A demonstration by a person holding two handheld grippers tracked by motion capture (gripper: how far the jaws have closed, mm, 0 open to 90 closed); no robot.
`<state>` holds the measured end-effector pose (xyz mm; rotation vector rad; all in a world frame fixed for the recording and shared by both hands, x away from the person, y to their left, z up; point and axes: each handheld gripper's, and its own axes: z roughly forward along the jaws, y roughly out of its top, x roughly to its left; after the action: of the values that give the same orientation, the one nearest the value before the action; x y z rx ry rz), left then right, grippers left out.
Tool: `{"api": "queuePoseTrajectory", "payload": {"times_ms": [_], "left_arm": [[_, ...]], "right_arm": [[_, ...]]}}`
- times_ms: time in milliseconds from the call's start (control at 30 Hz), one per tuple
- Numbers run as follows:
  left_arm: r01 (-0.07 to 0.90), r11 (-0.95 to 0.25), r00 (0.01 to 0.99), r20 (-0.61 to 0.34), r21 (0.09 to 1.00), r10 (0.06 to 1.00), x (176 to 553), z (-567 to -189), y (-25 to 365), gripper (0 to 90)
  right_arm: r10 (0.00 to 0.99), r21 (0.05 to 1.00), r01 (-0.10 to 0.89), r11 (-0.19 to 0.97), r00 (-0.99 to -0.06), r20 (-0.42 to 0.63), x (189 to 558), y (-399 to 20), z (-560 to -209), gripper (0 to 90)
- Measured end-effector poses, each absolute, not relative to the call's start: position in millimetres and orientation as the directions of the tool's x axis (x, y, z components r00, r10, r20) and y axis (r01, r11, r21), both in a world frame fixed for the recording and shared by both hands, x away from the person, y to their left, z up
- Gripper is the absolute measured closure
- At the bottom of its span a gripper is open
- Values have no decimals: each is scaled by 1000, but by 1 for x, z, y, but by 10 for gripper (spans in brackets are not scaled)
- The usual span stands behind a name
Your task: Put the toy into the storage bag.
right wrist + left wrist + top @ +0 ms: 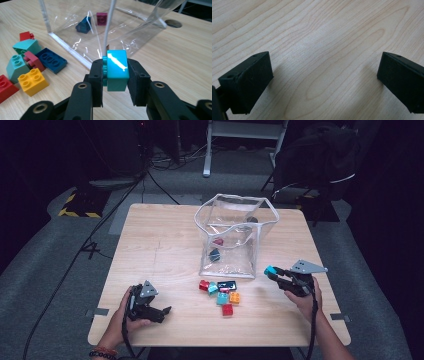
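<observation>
**Inspector:** Right gripper first. Its jaws are pinching a teal brick, pads on the two opposite faces, studs turned toward one pad. The brick sits square and proud of the jaw tips, so the hold looks sound. In the high view the same gripper is clear of the tabletop, just beside the near right corner of the clear bag.

**Assessor:** And the step in hand?

**Inspector:** By my judgement, carrying that brick to the bag's open mouth. Two bricks already lie inside, a dark blue one and a magenta one. The bag's wall is soft film with a stiff white seam directly ahead of the brick. My advice is to lift above the rim before crossing over. A level approach would push the wall in and could tip the bag.

**Assessor:** Release point?

**Inspector:** Over the middle of the opening, low enough that the brick does not bounce out, jaws parted only once past the rim.

**Assessor:** The left gripper?

**Inspector:** Left gripper rests at the near left of the table, jaws spread wide over bare wood, nothing between them. It could steady the bag's rim if the film sags.

**Assessor:** Remaining stock?

**Inspector:** A loose cluster of bricks lies on the table just in front of the bag.
</observation>
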<state>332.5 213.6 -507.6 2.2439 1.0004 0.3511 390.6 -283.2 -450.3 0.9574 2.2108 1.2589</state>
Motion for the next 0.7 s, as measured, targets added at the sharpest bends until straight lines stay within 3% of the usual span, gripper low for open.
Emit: {"api": "queuePoseTrajectory", "payload": {"times_ms": [700], "left_arm": [[567,-497,673,-20,657,740,332,-508,214,4]], "right_arm": [[772,899,301,319,-632,-62,391,-299,-417,678]]}}
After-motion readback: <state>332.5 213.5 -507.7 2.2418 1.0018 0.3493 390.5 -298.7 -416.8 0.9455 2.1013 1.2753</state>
